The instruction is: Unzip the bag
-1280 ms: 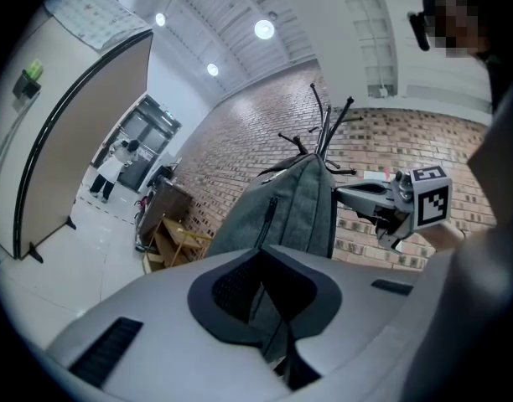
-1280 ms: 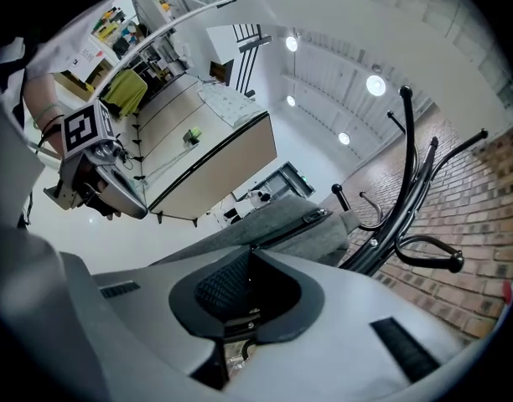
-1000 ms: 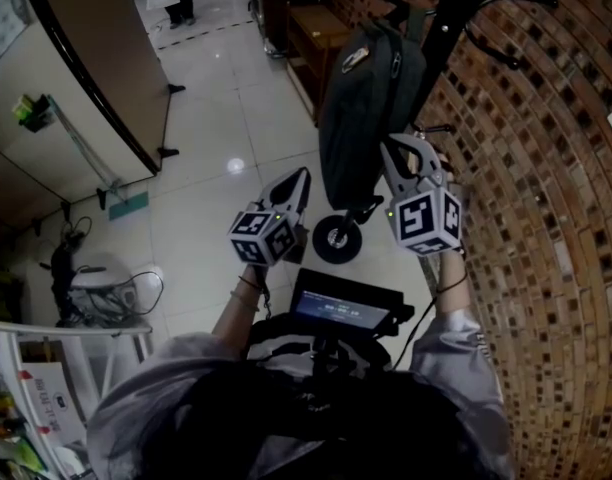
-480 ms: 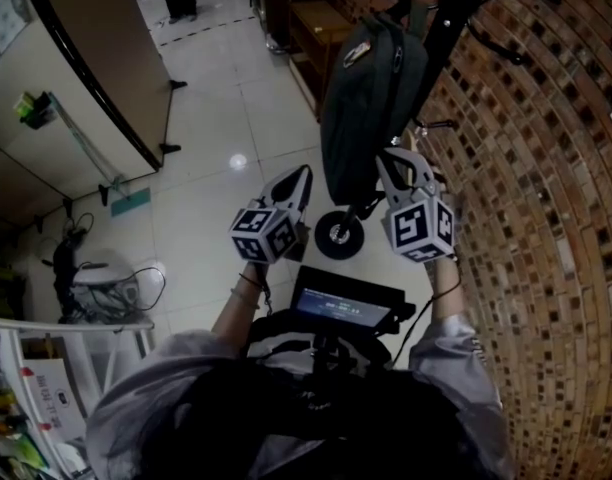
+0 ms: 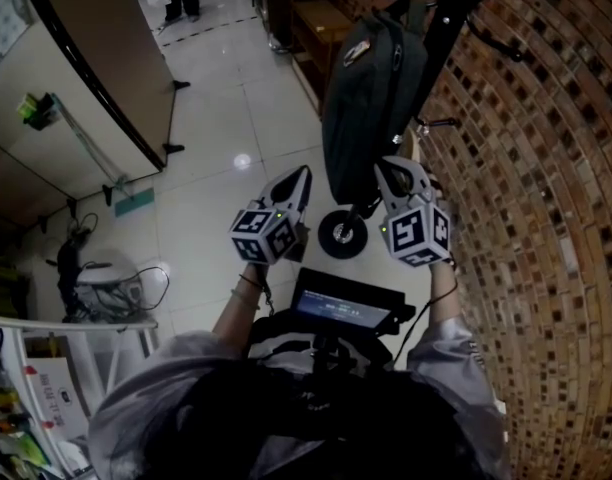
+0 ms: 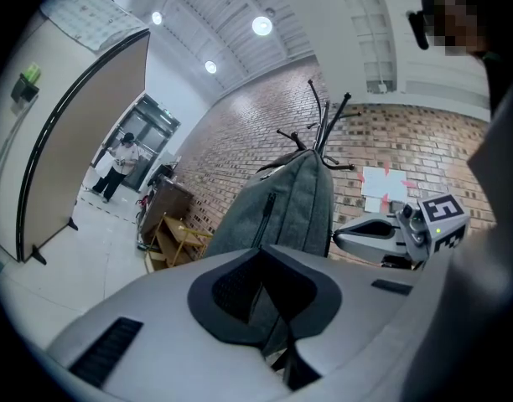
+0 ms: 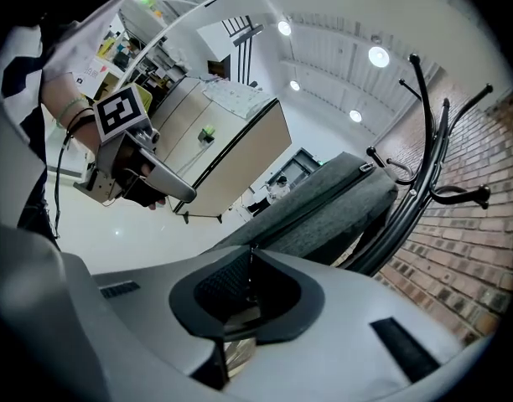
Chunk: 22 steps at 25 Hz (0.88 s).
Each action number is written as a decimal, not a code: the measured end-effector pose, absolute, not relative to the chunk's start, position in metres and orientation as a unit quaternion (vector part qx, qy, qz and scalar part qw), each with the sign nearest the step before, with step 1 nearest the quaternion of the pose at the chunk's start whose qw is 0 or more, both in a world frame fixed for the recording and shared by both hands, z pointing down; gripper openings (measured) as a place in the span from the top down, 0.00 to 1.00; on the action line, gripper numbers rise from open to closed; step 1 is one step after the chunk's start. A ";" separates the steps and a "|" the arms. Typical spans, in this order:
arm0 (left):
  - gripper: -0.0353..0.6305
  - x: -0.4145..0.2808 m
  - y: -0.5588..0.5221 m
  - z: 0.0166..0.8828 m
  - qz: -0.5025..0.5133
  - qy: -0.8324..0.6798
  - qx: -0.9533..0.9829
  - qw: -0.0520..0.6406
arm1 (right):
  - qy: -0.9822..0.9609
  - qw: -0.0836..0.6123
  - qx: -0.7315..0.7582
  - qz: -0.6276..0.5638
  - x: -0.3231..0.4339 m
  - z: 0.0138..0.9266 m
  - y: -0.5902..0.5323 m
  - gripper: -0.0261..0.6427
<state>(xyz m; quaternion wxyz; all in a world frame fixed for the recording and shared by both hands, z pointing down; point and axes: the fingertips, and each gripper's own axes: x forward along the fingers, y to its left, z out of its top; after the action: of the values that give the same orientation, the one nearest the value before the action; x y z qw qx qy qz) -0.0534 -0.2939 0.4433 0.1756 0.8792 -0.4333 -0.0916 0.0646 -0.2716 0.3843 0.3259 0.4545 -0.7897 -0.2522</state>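
Head view has the bag [image 5: 371, 98] hanging on the coat rack [image 5: 448, 13] by the brick wall, same spot as a second ago, so nothing swings. What's changed is the right gripper [image 5: 388, 168]: it's slid a bit lower down the bag's right side, jaws clenched the whole way. Right gripper view puts its tips together right on the zipper [image 7: 311, 201], so I reckon it's got the pull pinched and is dragging it down, though the pull itself is too small to make out. The left gripper [image 5: 304, 173] hasn't budged; its jaws are closed too, with grey fabric showing between them, so it looks like it's pinching the bag's lower edge to keep it taut. My read: the unzip is underway but early, since most of that seam still looks closed above the tips
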 end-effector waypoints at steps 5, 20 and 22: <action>0.93 -0.052 -0.292 0.445 -0.093 -0.437 0.877 0.178 | -0.790 0.329 0.452 -0.251 0.066 0.391 -0.269 0.94; 0.93 -0.052 -0.294 0.448 -0.091 -0.439 0.876 0.180 | -0.803 0.313 0.456 -0.222 0.065 0.413 -0.264 0.94; 0.93 -0.050 -0.294 0.450 -0.085 -0.437 0.877 0.178 | -0.806 0.308 0.458 -0.214 0.066 0.417 -0.265 0.94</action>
<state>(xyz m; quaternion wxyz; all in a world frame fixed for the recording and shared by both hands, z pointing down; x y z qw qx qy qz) -0.0504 -0.2939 0.4499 0.1779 0.8775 -0.4372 -0.0853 0.0662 -0.2649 0.4167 0.3075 0.4580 -0.8061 -0.2143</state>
